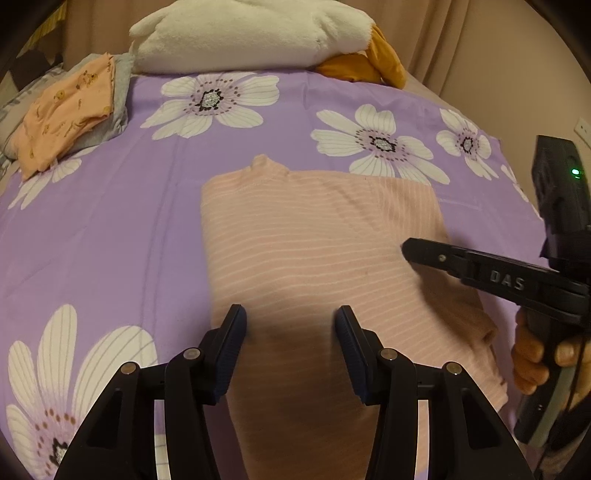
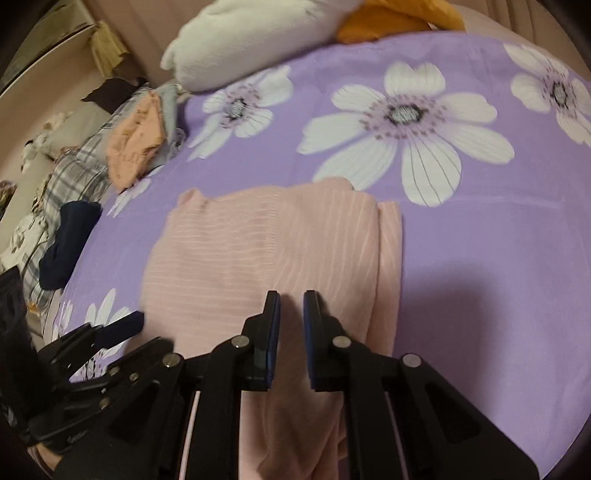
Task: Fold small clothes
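The pink top (image 1: 314,251) lies flat in the middle of the purple sheet (image 1: 155,206), neck end away from the person and hem end toward them. Both sides look turned in already: the left edge runs straight, and a folded panel lies along the right side, its stripes running at an angle to the body's. So I'd say the lengthwise folds are done and the fold from hem to neck is what's left.

The left gripper (image 1: 290,325) hovers over the near part of the top, its jaws standing about half apart with nothing between them but cloth lying flat below. The right gripper (image 2: 291,306) is over the same end, a bit to the right; its jaws are nearly together, only a narrow slit between them, and nothing looks pinched in it (the view there is blurred, so I wouldn't swear to it).

Off at the far left corner sits a small stack (image 1: 70,110), an orange printed piece on something grey, which I take for clothes already folded. Behind is a white plush (image 1: 251,33). In the right view something dark blue (image 2: 70,243) lies at the sheet's left edge, possibly waiting its turn.
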`<action>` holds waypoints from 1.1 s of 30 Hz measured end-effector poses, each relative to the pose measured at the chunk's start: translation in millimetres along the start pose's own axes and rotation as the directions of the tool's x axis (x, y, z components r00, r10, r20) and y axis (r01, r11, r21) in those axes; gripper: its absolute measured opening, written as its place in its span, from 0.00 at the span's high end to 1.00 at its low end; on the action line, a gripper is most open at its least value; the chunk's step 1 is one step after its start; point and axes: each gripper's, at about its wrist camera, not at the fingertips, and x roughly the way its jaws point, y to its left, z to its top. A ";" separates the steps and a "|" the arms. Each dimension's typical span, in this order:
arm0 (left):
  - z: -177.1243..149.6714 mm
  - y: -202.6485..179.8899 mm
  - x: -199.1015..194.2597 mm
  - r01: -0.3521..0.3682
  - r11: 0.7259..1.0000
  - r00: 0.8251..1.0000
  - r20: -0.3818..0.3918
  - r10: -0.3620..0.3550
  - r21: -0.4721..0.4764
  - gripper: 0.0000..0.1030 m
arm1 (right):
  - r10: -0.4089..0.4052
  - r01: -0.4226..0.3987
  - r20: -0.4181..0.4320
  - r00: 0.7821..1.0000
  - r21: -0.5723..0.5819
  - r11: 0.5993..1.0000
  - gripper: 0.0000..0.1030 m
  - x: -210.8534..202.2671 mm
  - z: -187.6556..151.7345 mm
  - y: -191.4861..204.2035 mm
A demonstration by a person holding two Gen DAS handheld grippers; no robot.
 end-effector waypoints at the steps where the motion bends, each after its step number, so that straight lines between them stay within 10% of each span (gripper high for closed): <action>1: 0.1 0.1 -0.1 0.000 1.000 1.000 0.001 0.000 -0.001 0.52 | -0.006 0.006 0.001 1.000 -0.007 1.000 0.90 -1.5 0.1 0.9; 11: -17.3 -7.6 -15.5 -0.043 0.999 0.999 0.025 0.043 0.014 0.52 | 0.048 -0.041 0.042 0.998 -0.146 0.988 0.83 -47.3 -39.1 17.2; 25: -70.6 -17.1 -39.8 -0.092 0.996 0.996 -0.002 0.092 -0.001 0.52 | -0.079 0.080 0.013 0.997 -0.175 0.981 0.85 -66.1 -102.2 10.1; 33: -82.9 -16.7 -63.2 -0.088 0.994 0.996 -0.035 0.086 -0.060 0.44 | -0.088 0.094 0.045 0.995 -0.158 0.983 0.63 -103.6 -115.9 22.4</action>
